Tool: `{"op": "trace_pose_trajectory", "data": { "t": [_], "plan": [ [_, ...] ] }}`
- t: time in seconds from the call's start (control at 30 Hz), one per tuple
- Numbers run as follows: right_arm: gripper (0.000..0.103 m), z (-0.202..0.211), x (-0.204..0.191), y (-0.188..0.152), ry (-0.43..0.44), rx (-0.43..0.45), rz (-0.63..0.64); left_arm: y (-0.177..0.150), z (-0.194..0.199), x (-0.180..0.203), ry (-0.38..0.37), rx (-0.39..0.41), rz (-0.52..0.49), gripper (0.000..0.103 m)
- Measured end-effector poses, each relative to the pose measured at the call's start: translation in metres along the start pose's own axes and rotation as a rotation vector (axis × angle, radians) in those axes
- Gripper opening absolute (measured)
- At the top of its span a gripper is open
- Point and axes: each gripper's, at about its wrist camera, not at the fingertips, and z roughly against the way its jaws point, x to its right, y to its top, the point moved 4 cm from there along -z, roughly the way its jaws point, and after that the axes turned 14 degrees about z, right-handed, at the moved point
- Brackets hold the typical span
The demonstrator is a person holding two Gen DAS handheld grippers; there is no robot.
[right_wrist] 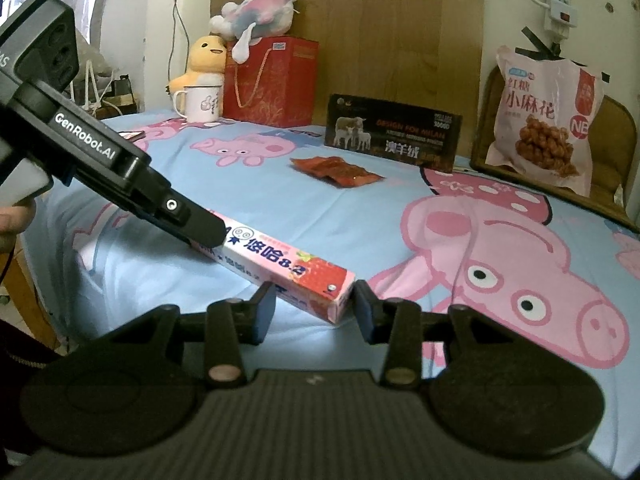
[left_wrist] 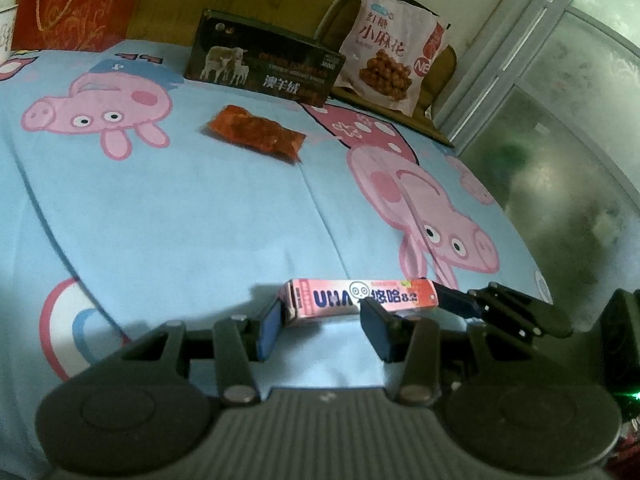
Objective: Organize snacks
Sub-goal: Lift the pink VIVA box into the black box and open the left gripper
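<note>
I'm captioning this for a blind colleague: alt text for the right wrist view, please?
A pink candy box is held at both ends by the right claw and left claw over a cartoon-pig sheet; behind lie a red snack packet and a dark box.

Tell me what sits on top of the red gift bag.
In the right wrist view, a pink and white plush toy lies on top of the red gift bag, one part drooping over its front. The plush covers the bag's opening, so its contents cannot be seen.
</note>
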Motion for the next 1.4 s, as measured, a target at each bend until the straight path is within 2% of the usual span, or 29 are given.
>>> {"op": "trace_pose_trajectory", "data": {
  "t": [0.37, 0.57, 0.7, 0.83, 0.93, 1.1, 1.2, 1.27, 1.33, 1.4],
  "plan": [
    [0.045, -0.009, 0.023, 0.016, -0.051, 0.030, -0.030, 0.033, -0.006, 0.017, -0.016, 0.037, -0.050, 0.043],
    [0.045, -0.021, 0.052, 0.043, -0.094, 0.082, 0.002, 0.076, -0.008, 0.036, -0.033, 0.090, -0.090, 0.043],
    [0.045, -0.041, 0.087, 0.072, -0.109, 0.132, 0.008, 0.127, -0.014, 0.050, -0.044, 0.151, -0.108, 0.043],
    [0.045, -0.080, 0.136, 0.107, -0.112, 0.173, -0.003, 0.192, -0.033, 0.059, -0.027, 0.217, -0.107, 0.042],
    [0.045, -0.117, 0.169, 0.128, -0.096, 0.170, -0.041, 0.237, -0.057, 0.058, 0.002, 0.246, -0.092, 0.042],
    [0.045, -0.171, 0.202, 0.146, -0.069, 0.138, -0.063, 0.290, -0.099, 0.041, 0.041, 0.246, -0.036, 0.045],
    [0.046, -0.195, 0.206, 0.142, -0.053, 0.102, -0.070, 0.302, -0.122, 0.029, 0.068, 0.229, -0.007, 0.044],
    [0.051, -0.207, 0.205, 0.139, -0.060, 0.076, -0.057, 0.303, -0.136, 0.023, 0.080, 0.212, -0.005, 0.044],
    [0.062, -0.212, 0.203, 0.136, -0.065, 0.070, -0.052, 0.301, -0.144, 0.018, 0.098, 0.203, -0.012, 0.048],
    [0.064, -0.207, 0.204, 0.138, -0.089, 0.095, -0.054, 0.299, -0.146, 0.016, 0.120, 0.211, -0.023, 0.053]
  ]
}}
